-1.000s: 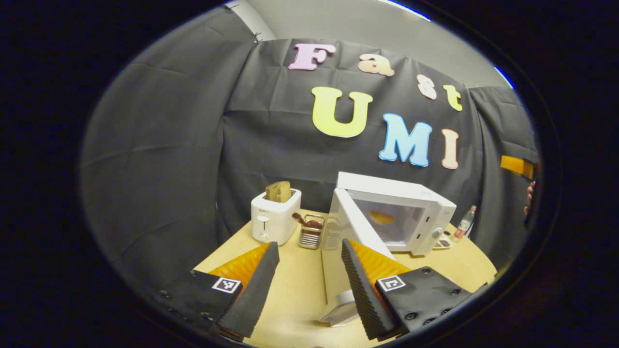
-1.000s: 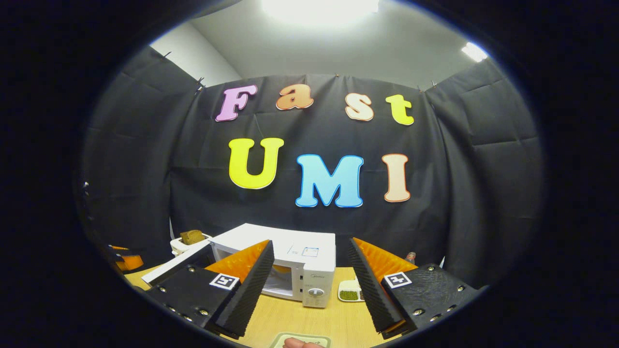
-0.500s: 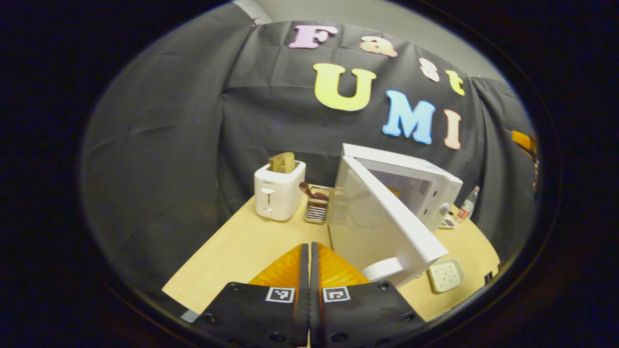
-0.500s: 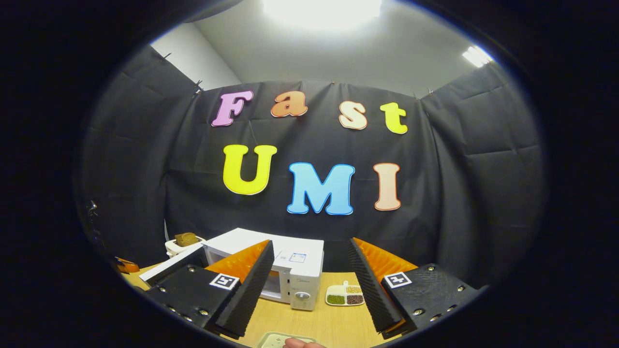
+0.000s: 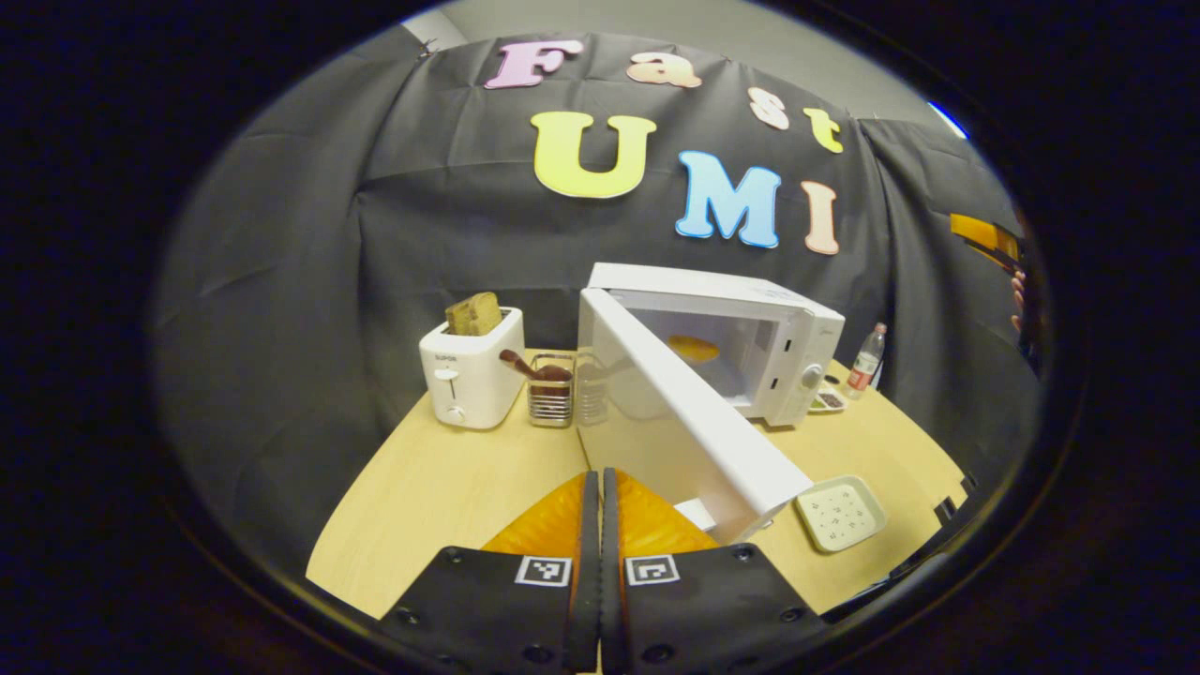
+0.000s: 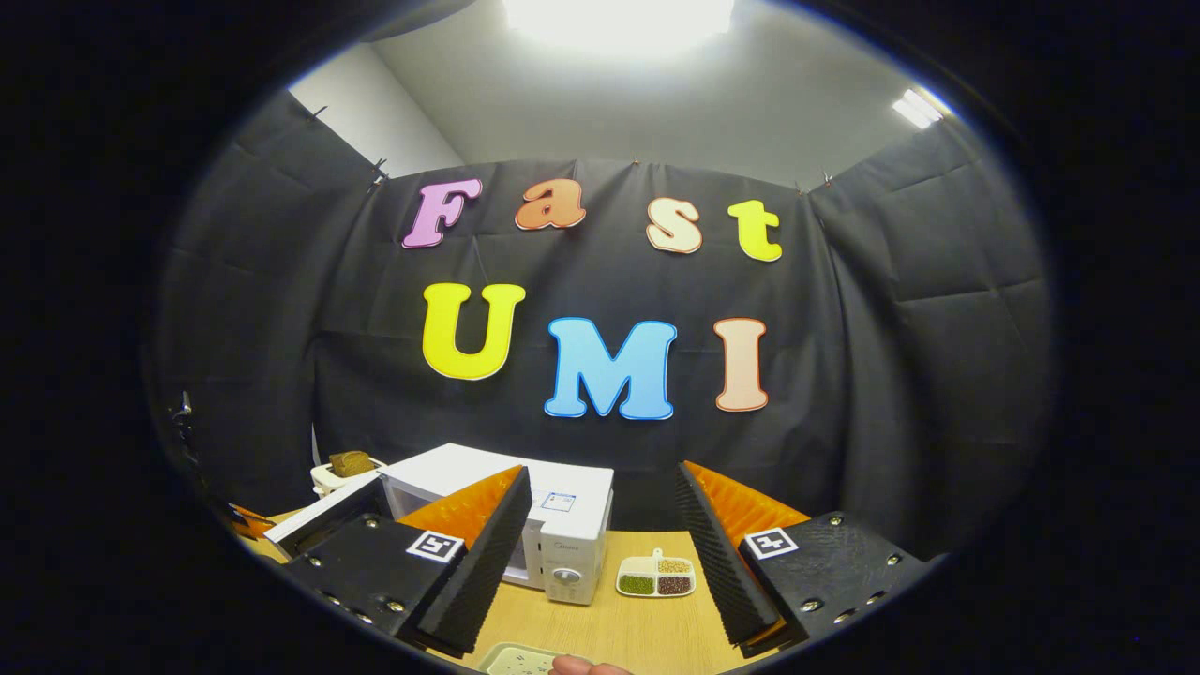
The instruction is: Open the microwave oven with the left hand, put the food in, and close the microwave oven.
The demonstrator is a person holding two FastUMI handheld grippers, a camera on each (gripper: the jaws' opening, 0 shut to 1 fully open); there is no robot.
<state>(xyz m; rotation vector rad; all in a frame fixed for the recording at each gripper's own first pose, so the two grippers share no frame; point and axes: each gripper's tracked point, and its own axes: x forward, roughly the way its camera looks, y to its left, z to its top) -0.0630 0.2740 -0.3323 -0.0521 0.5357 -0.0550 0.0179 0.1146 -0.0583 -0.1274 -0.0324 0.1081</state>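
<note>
I note: microwave (image 5: pixel 722 319) white, door (image 5: pixel 684 422) white; food (image 5: pixel 694 349) inside orange-yellow. Toaster (image 5: pixel 469 380) white, bread (image 5: pixel 473 314) brown. Table (image 5: pixel 450 487) pale wood grain. Tray (image 5: pixel 840 512) pale green, dotted. Divided dish (image 6: pixel 656 577) white, with green and brown fillings.

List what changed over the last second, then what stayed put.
The left gripper went from open to shut, empty, beside the microwave door. The door stands part open, the food inside. The right gripper backed away slightly. Unchanged: right gripper open and empty; toaster and tray in place.
</note>
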